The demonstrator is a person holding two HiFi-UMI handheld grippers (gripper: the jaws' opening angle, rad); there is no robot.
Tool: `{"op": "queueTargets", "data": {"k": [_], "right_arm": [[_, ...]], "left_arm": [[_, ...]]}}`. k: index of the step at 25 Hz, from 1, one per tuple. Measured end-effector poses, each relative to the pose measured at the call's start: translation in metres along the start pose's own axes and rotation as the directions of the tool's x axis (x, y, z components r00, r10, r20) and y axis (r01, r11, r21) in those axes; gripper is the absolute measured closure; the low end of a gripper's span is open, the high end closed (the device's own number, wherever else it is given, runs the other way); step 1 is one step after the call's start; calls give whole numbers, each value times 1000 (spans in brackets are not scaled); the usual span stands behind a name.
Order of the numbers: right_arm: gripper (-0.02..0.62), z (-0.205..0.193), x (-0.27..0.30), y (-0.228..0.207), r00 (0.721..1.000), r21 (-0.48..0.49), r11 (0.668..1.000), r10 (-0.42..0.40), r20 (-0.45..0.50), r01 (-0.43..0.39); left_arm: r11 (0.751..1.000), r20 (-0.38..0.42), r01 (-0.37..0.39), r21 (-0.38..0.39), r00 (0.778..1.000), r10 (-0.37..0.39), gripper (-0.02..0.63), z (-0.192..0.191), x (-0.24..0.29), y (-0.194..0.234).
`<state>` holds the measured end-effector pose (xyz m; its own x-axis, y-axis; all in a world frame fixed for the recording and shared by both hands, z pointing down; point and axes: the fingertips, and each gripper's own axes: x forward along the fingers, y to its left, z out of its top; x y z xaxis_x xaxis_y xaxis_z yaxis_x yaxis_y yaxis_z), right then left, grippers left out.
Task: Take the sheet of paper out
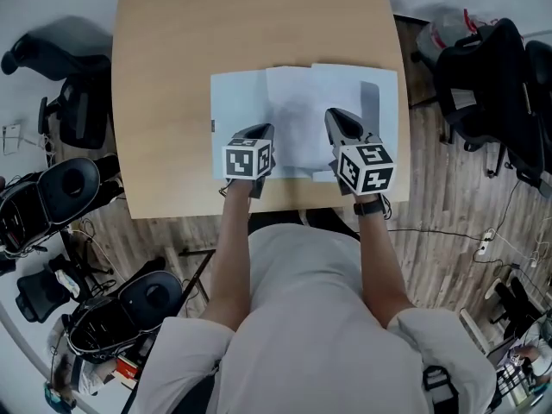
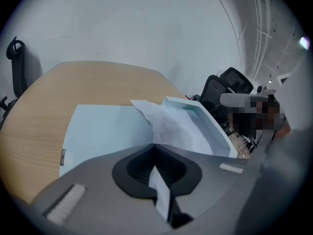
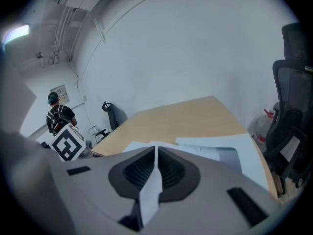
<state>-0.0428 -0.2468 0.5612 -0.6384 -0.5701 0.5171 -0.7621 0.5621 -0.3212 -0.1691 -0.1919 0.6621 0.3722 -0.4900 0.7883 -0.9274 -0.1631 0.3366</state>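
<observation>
Both claws pinch the sheet point(image 1: 297, 110) at its near edge: L gripper point(image 1: 263, 130) & R gripper point(image 1: 335, 119). The rest lies in the open folder point(image 1: 233, 102) on the table point(image 1: 172, 59). Best pull evenly, low, w/o tearing.

Left gripper point(image 1: 265, 131) and right gripper point(image 1: 333, 116) at near edge of sheet of paper point(image 1: 297, 115) on open blue folder point(image 1: 235, 102), wooden table point(image 1: 172, 59).
</observation>
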Motion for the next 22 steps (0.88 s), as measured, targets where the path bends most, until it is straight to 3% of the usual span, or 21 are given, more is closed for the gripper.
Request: {"op": "queueTargets", "data": {"k": [22], "right_arm": [[581, 29, -21, 22, 997, -72, 997, 47, 58, -43]], "left_arm": [[992, 117, -59, 116, 992, 46, 597, 40, -73, 5]]}}
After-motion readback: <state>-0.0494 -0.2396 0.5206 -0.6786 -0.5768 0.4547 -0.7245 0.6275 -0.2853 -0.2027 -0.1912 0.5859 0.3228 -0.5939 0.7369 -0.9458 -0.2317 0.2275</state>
